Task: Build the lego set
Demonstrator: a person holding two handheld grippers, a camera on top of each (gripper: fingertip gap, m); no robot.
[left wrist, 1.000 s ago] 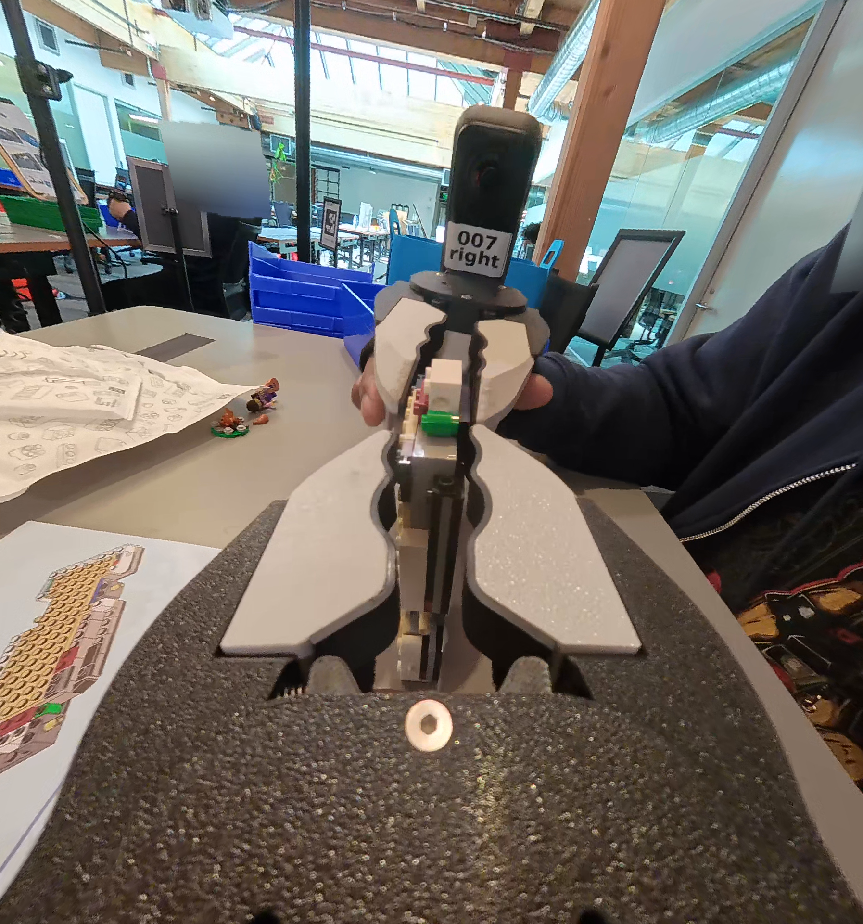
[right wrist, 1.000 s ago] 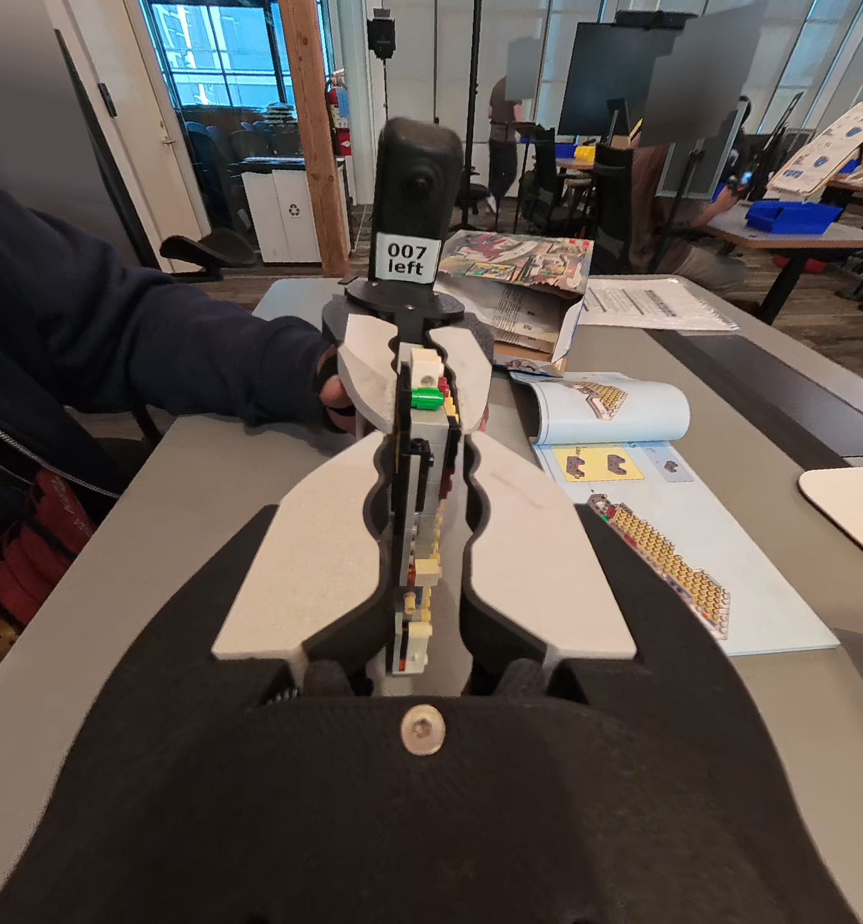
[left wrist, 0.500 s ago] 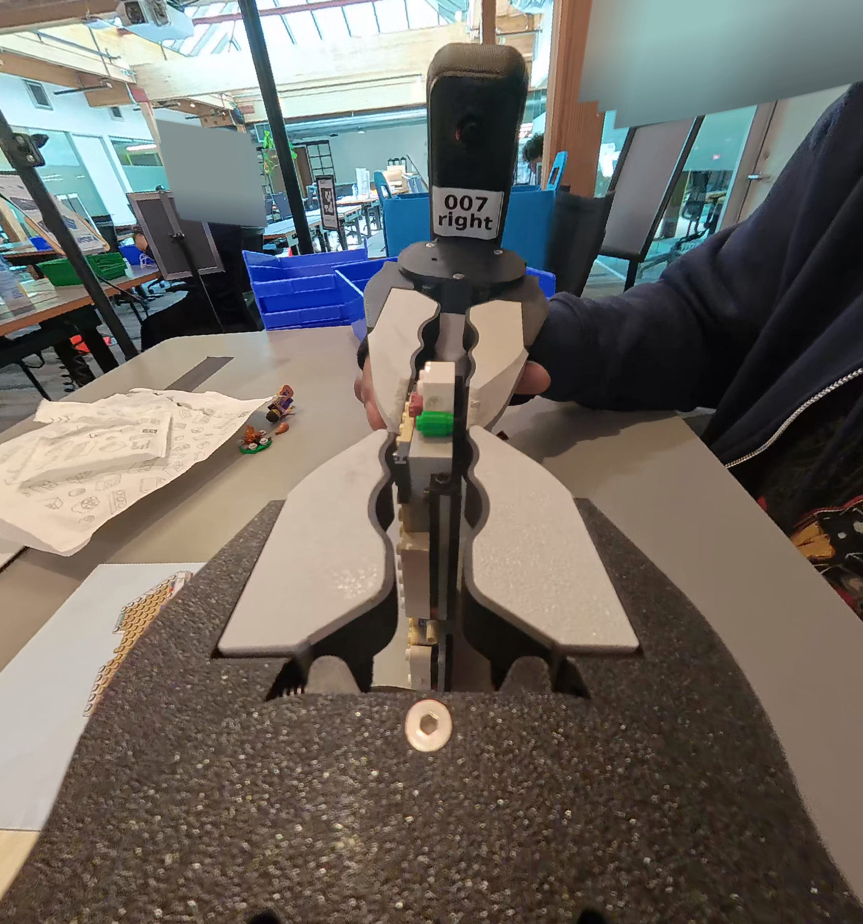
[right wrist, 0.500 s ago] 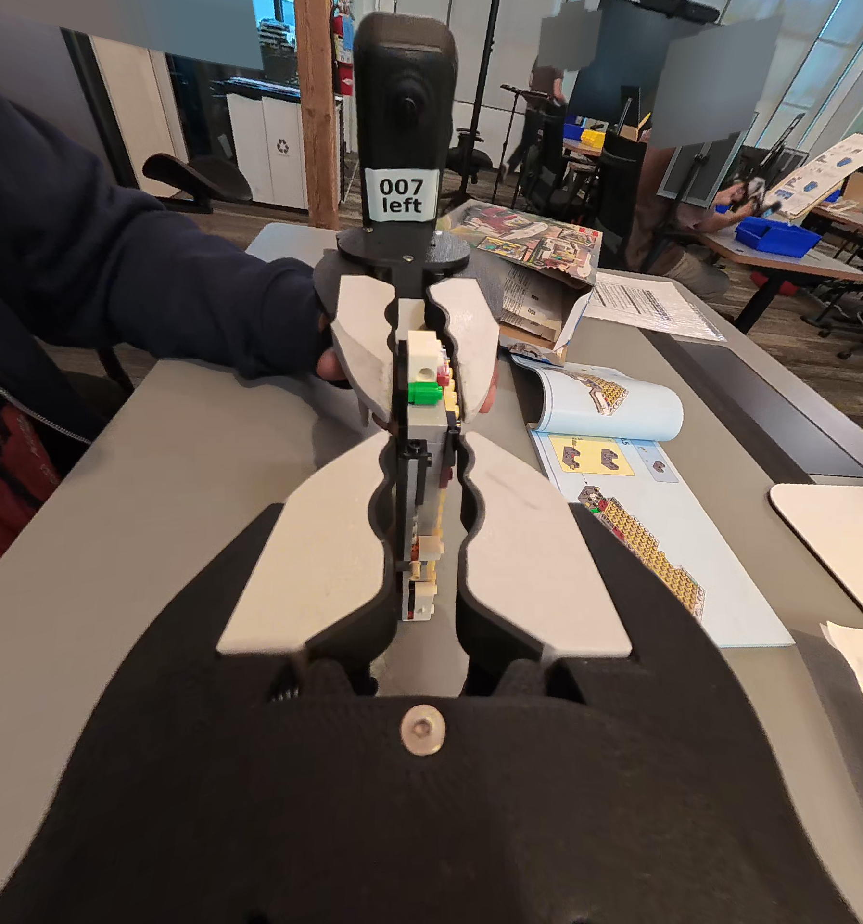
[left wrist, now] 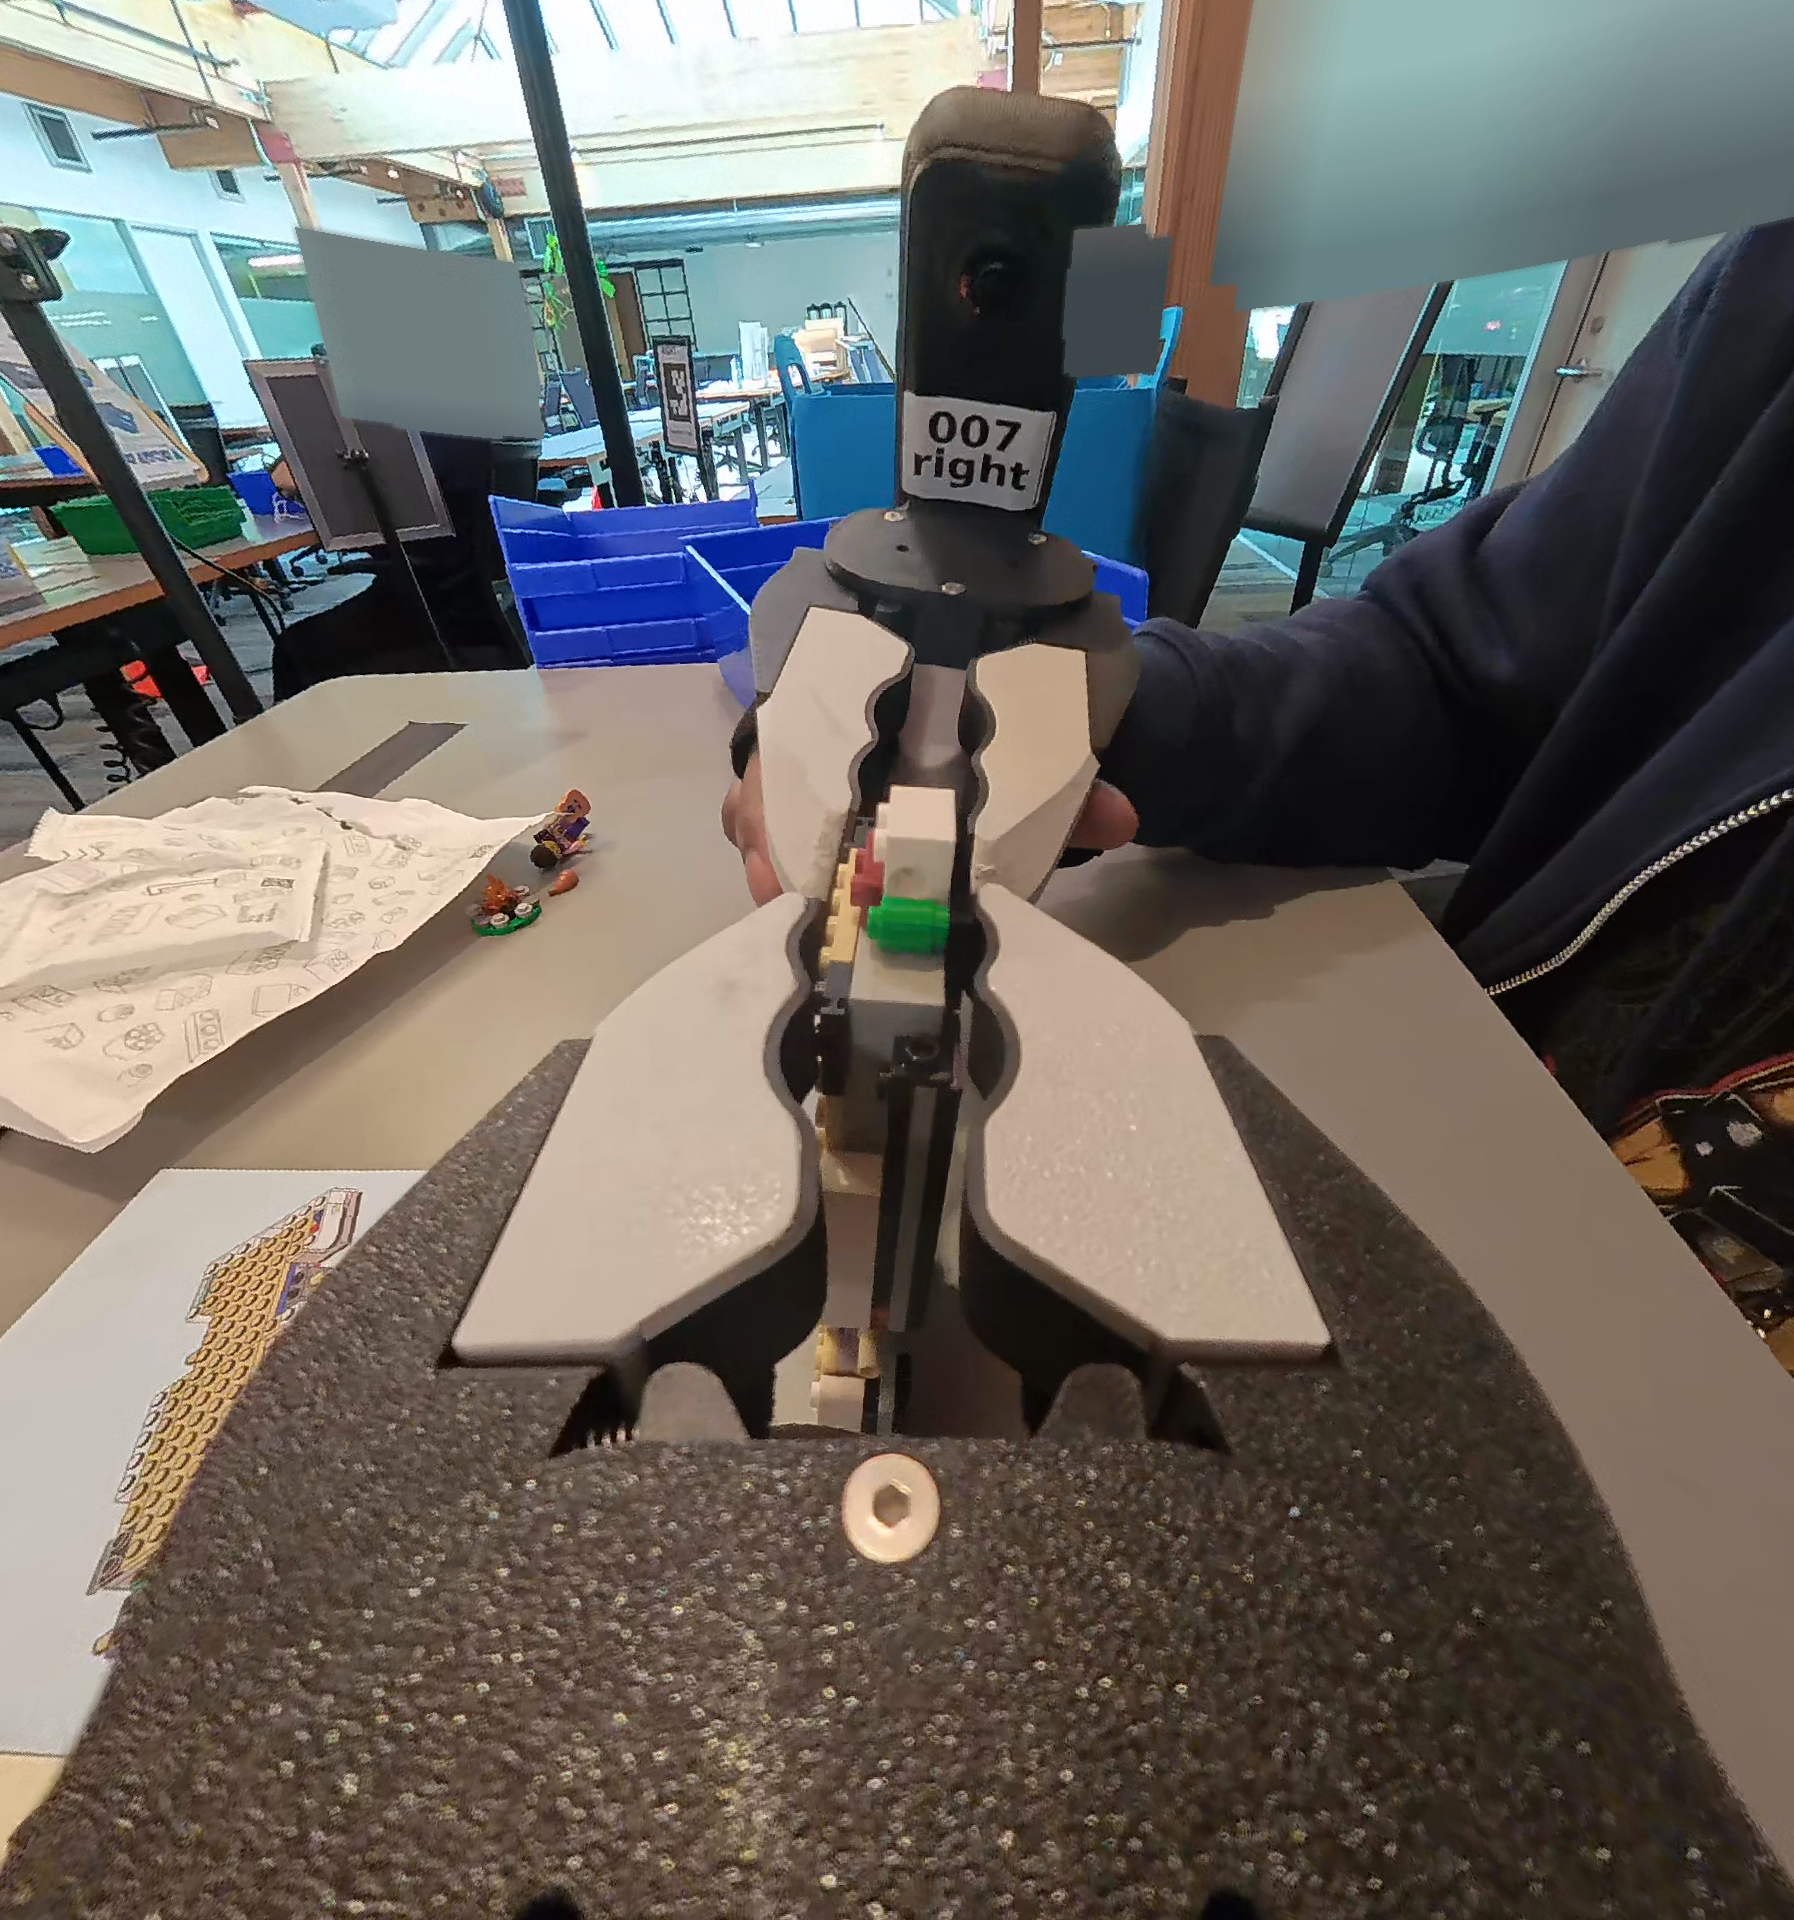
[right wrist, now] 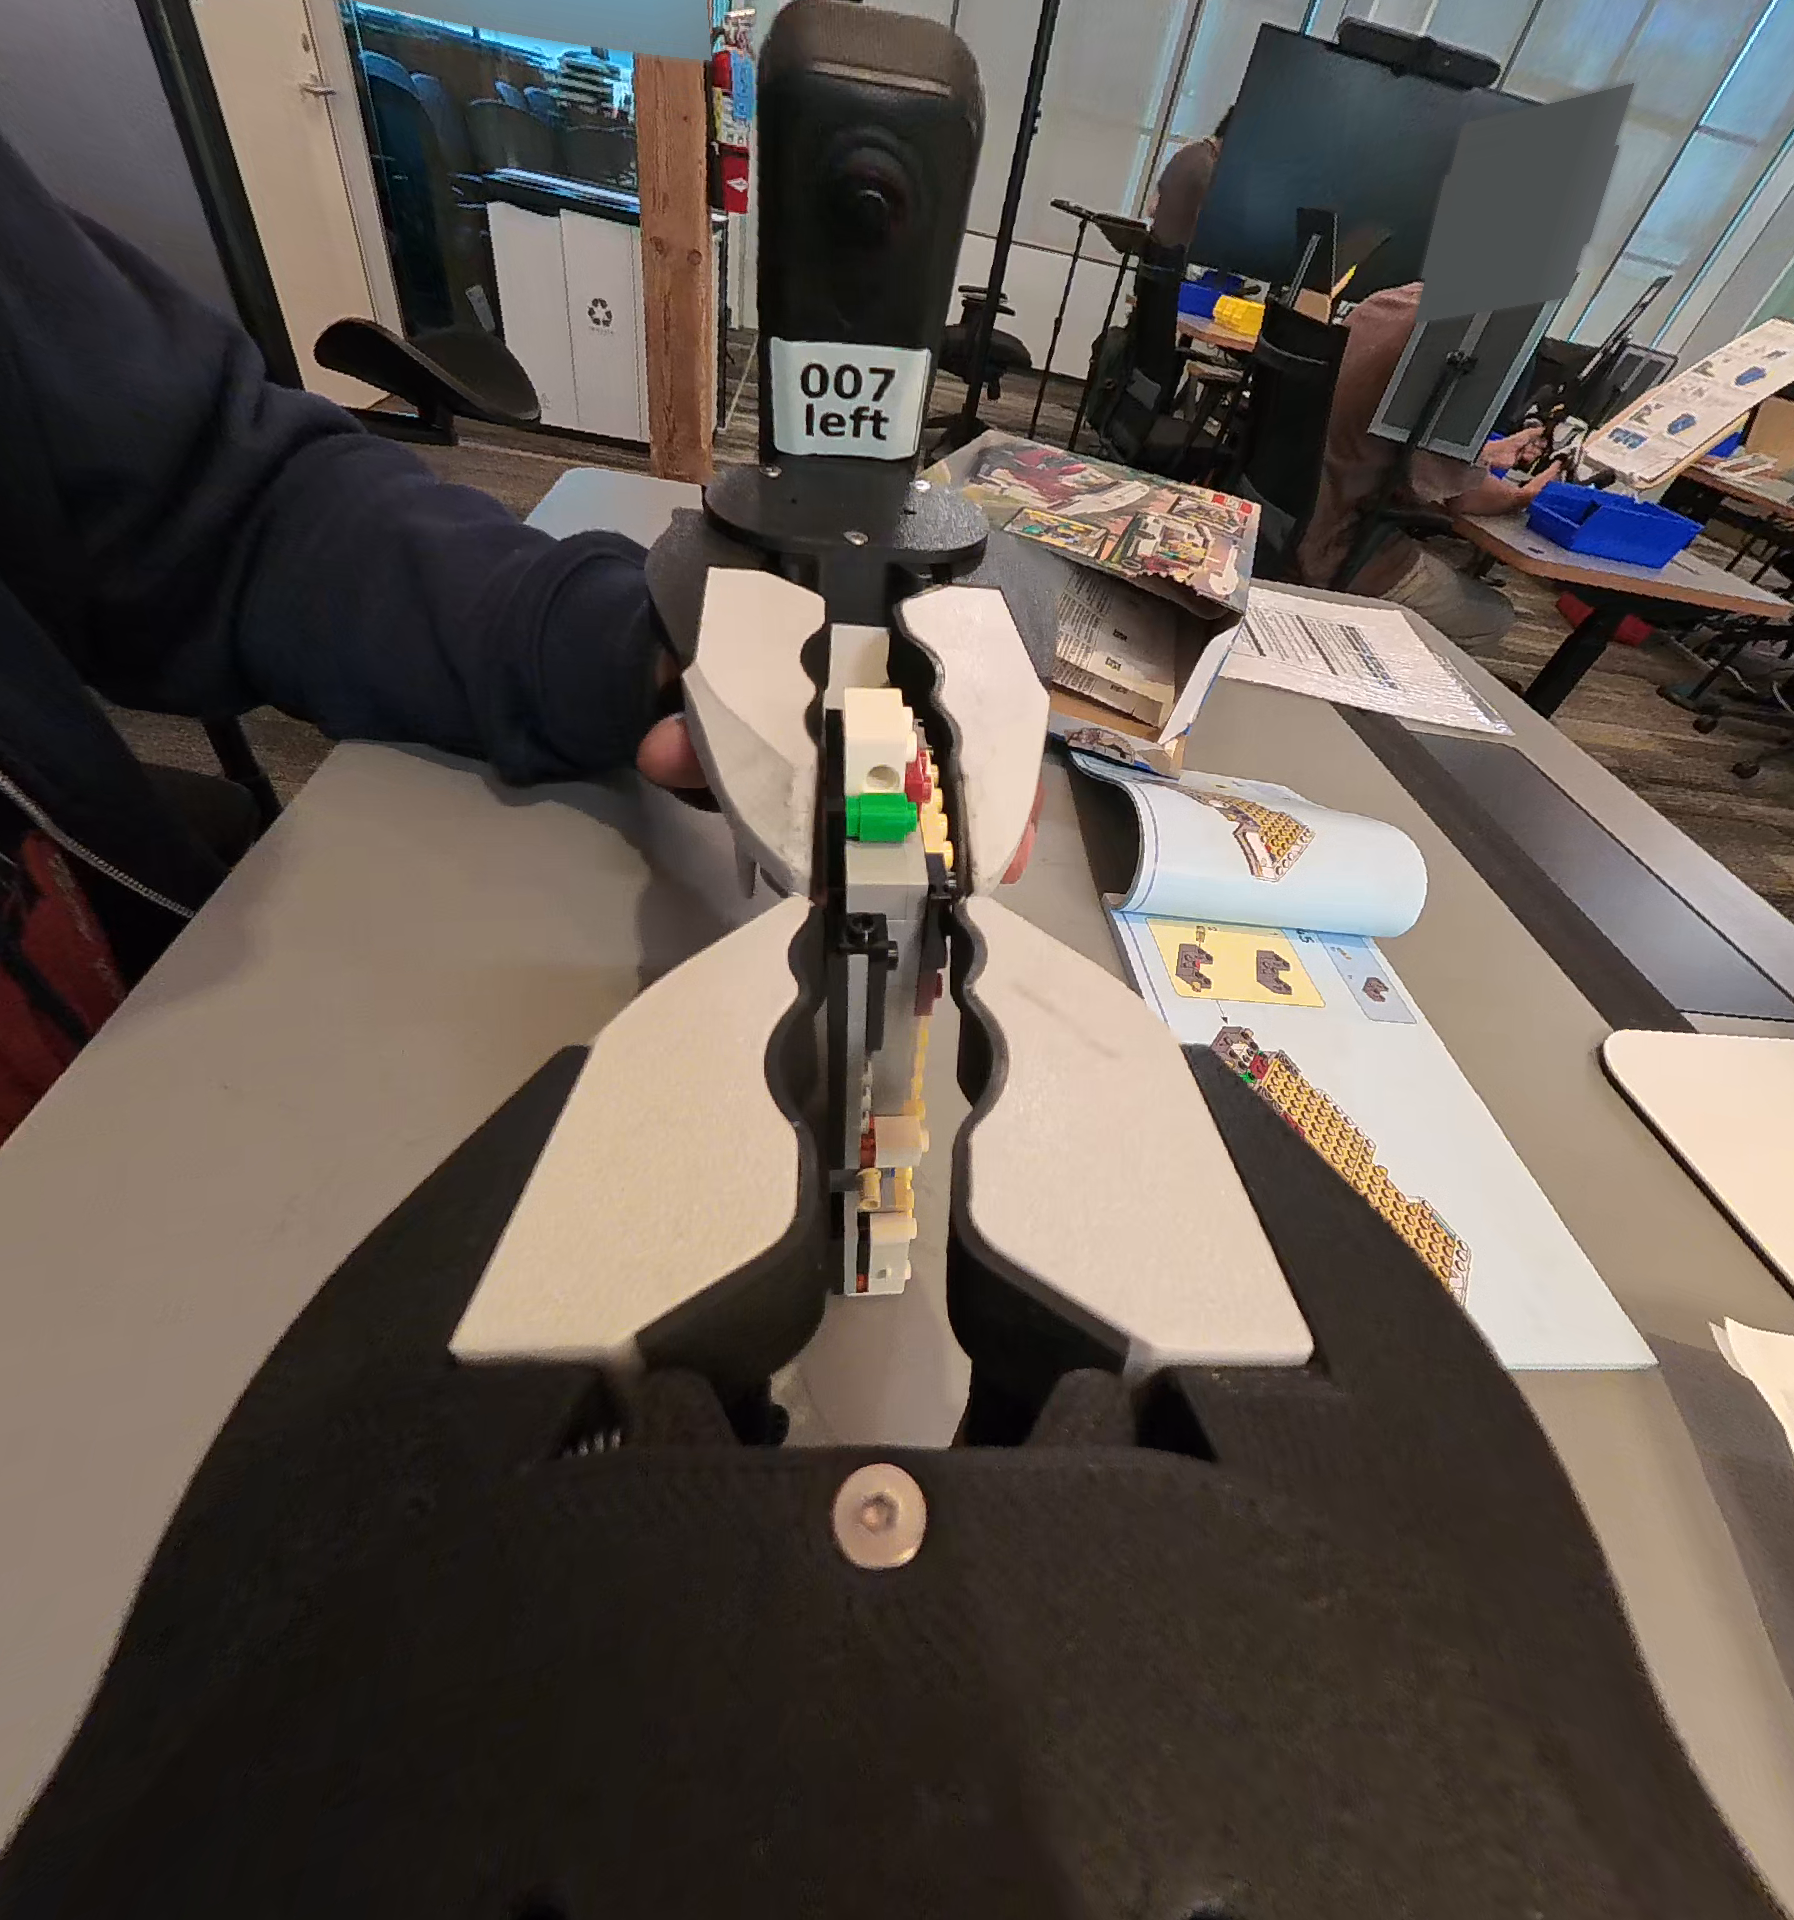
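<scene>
Open office w/ wood beams & skylights is seen; grey table, blue bins, glass partitions, carpeted floor are lit by daylight.

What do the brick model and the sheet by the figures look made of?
Brick model, clamped between both hand-held grippers: hard glossy plastic, judging by moulded studs and crisp edges. Sheet: thin matte paper, seemingly, going by its creases and torn edge.

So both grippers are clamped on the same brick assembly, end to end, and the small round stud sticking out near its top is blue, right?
Nearly. The left gripper and the right gripper are both clamped on the one brick assembly, end to end, but the round stud near its top is green, not blue. Both wrist views show it, just under a white brick.
</scene>
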